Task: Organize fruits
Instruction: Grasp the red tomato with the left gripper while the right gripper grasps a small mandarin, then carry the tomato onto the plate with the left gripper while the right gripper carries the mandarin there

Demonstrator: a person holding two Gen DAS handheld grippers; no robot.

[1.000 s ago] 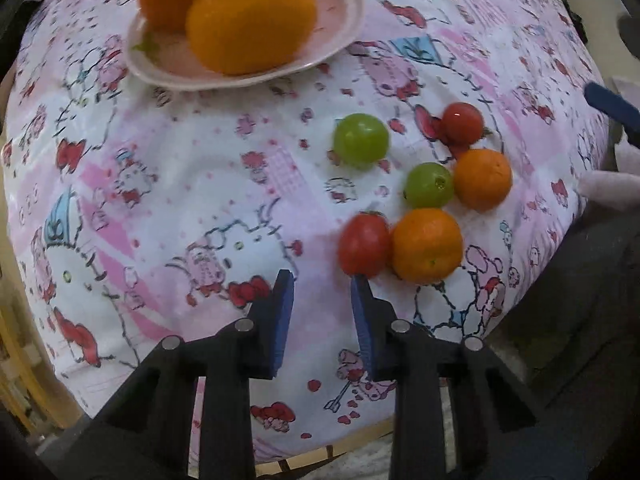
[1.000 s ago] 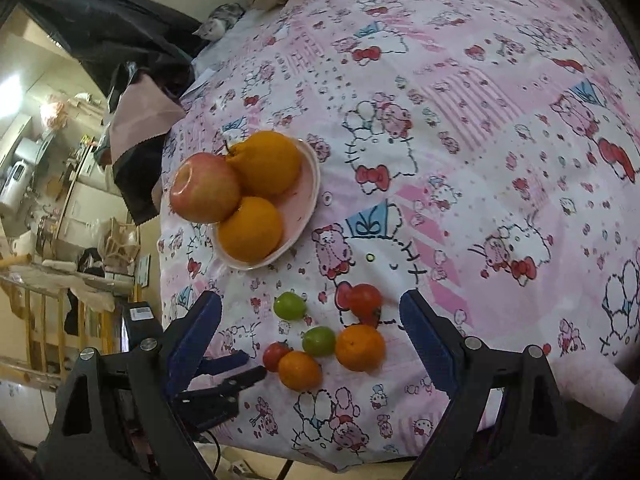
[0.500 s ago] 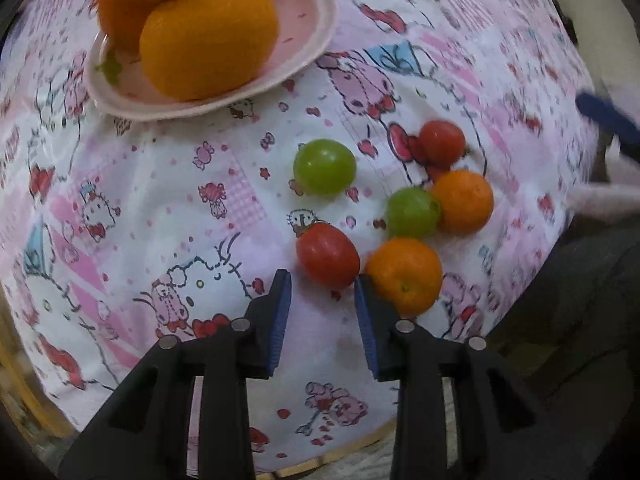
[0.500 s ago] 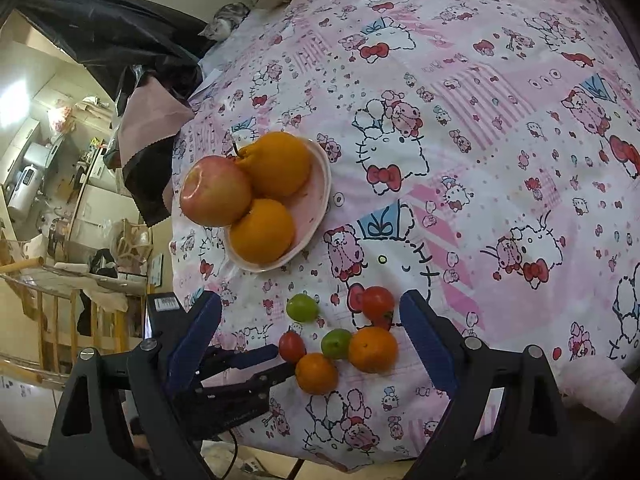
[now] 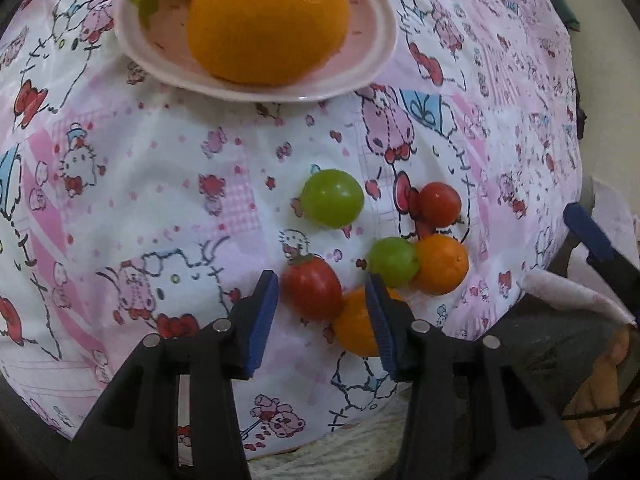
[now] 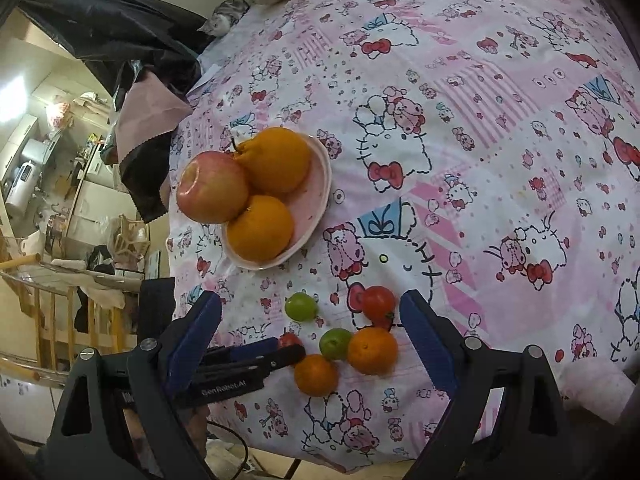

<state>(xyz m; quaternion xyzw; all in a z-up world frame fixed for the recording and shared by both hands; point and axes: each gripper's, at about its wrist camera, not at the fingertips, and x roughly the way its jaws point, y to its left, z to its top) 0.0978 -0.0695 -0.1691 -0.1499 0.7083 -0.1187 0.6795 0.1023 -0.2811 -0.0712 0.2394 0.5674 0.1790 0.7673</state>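
While we look across both wrist views, we see first the pink and white cartoon-print cloth (image 6: 460, 128) that covers the whole surface. On it, toward its edge, stands the pale pink shallow plate (image 6: 320, 184), which carries a red-yellow apple (image 6: 212, 188) and two large oranges, one at the back (image 6: 276, 160) and one at the front (image 6: 260, 228).

Next comes our right gripper (image 6: 310, 334) with black arms and blue pads, its jaws spread wide and empty, framing the loose small fruit from above. Our left gripper (image 5: 320, 312), of the same make, has just been opening its jaws; they now stand apart on either side of the small red oval tomato (image 5: 312, 292), and we see a gap between the left pad and the tomato, so nothing is clenched.

Touching that tomato lies a small orange citrus (image 5: 354, 332), partly hidden behind the right pad. Just beyond it sit a second small orange citrus (image 5: 442, 264) and a small green round fruit (image 5: 392, 260), pressed together. A round red tomato (image 5: 438, 204) lies just behind them, and a larger green round fruit (image 5: 332, 198) rests apart, nearer the plate.
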